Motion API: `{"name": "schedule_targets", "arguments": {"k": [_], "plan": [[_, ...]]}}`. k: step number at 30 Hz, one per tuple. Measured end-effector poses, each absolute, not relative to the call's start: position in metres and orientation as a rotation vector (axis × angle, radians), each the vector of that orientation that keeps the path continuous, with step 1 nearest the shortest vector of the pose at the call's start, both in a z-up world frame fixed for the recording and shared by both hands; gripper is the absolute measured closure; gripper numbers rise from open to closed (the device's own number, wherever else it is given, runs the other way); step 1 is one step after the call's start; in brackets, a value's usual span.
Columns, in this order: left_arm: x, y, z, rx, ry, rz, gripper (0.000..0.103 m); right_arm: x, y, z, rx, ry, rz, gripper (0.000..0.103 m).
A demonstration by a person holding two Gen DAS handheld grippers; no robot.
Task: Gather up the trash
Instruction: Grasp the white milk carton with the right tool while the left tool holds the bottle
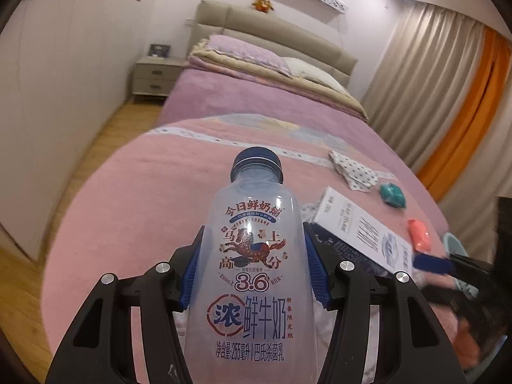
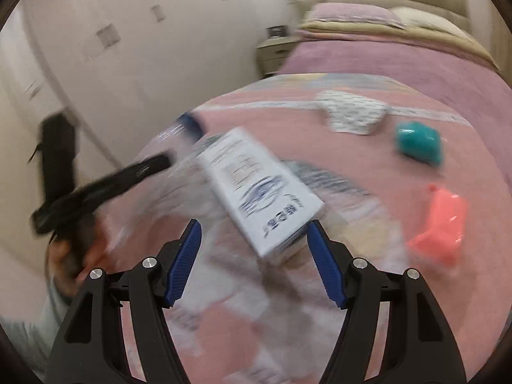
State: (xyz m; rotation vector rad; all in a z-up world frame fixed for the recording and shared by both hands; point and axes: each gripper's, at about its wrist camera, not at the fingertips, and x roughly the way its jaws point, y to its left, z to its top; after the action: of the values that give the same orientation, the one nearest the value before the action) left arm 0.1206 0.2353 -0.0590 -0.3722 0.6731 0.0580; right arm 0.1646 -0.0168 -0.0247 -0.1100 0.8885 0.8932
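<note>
My left gripper (image 1: 252, 268) is shut on a clear empty milk bottle (image 1: 252, 256) with a dark blue cap, held upright above the pink bedspread (image 1: 144, 198). A white carton box (image 1: 361, 227) lies on the bed to its right; it also shows in the right wrist view (image 2: 259, 188). My right gripper (image 2: 254, 249) is open and empty, just short of that box's near end. A teal wrapper (image 2: 419, 142), a coral wrapper (image 2: 443, 224) and a dotted crumpled paper (image 2: 352, 112) lie further right. The right wrist view is blurred.
The left gripper and hand (image 2: 96, 192) show at the left of the right wrist view. A bedside cabinet (image 1: 156, 75), pillows (image 1: 249, 54) and headboard stand at the far end. Wardrobe doors (image 1: 48, 80) line the left; curtains (image 1: 432, 89) hang right.
</note>
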Motion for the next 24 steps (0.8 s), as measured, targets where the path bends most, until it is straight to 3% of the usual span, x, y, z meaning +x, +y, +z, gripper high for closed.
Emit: {"name": "schedule_targets", "arguments": {"k": [4, 7, 24], "plan": [[0.118, 0.234, -0.058, -0.364, 0.651, 0.059, 0.049, 0.15, -0.012, -0.012, -0.211, 0.8, 0.83, 0.037], [0.117, 0.231, -0.058, -0.343, 0.652, 0.068, 0.049, 0.16, -0.002, -0.011, -0.258, 0.763, 0.769, 0.025], [0.103, 0.226, -0.058, -0.333, 0.618, 0.082, 0.049, 0.193, 0.048, -0.053, -0.344, 0.824, 0.755, 0.026]]}}
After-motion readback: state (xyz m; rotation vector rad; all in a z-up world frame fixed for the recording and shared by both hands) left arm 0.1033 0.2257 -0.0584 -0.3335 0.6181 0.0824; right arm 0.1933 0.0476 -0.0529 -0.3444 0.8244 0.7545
